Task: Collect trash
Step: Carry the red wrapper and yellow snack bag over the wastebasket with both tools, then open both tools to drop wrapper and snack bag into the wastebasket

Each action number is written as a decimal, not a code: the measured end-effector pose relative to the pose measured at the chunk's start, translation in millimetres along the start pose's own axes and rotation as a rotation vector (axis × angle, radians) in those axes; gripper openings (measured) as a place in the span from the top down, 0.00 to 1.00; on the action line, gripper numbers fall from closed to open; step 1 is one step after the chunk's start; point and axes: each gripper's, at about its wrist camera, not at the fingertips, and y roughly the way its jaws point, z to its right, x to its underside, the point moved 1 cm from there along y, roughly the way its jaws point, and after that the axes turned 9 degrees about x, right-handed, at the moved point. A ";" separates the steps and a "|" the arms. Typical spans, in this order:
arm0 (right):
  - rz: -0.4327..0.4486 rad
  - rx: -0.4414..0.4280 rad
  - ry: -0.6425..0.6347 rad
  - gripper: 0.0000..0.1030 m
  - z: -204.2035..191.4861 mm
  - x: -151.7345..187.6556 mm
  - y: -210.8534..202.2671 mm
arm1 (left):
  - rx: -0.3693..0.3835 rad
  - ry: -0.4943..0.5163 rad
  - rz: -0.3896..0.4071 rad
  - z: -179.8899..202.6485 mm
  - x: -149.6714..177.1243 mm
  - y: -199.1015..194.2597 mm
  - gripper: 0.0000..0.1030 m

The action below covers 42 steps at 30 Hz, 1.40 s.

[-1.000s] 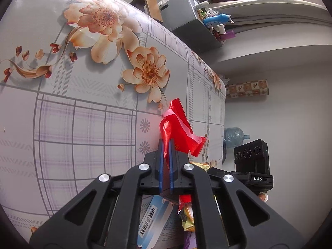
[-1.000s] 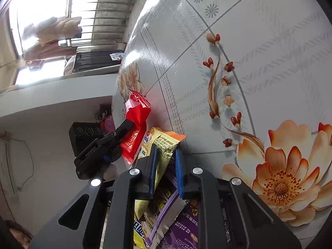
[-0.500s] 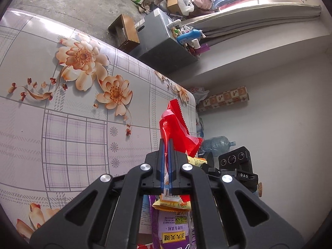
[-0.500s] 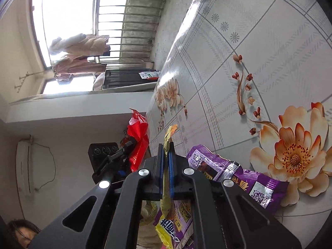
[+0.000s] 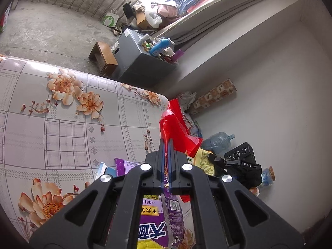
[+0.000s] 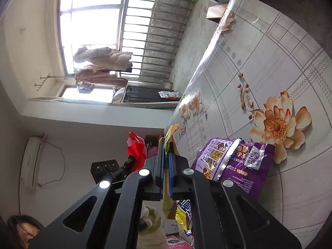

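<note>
The left gripper (image 5: 165, 143) is clenched on a red wrapper (image 5: 174, 124), held up above the flowered table (image 5: 62, 128); the right gripper (image 6: 165, 145) pinches a yellow wrapper (image 6: 169, 132) clear of the tabletop, while a purple snack bag (image 6: 234, 161) lies on the table just beside it

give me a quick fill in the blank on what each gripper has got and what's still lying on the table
1. The left gripper is shut on a crumpled ____ plastic wrapper.
2. The right gripper pinches a thin ____ snack wrapper between its fingers.
3. The large snack bag still lying on the floral tablecloth is ____.
4. Its white label bears a square ____ code.

Missing words: red; yellow; purple; QR
</note>
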 end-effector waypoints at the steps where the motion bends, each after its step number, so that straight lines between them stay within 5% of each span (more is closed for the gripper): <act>1: 0.016 -0.003 -0.003 0.96 0.9 5.0 -9.1 | -0.005 0.021 -0.002 8.1 5.1 -0.8 0.99; 12: 0.198 0.007 0.001 0.96 46.9 65.0 -116.3 | -0.024 0.209 -0.039 90.5 83.7 17.1 0.99; 21: 0.450 0.047 0.120 0.96 114.7 112.0 -230.9 | 0.044 0.346 -0.171 161.0 151.8 93.3 0.99; 31: 0.780 0.350 0.270 0.96 189.3 153.3 -336.6 | 0.026 0.498 -0.395 222.4 208.8 248.6 0.99; 42: 0.835 0.713 0.421 0.96 279.2 106.6 -346.0 | -0.134 0.530 -0.722 207.1 290.3 435.0 0.99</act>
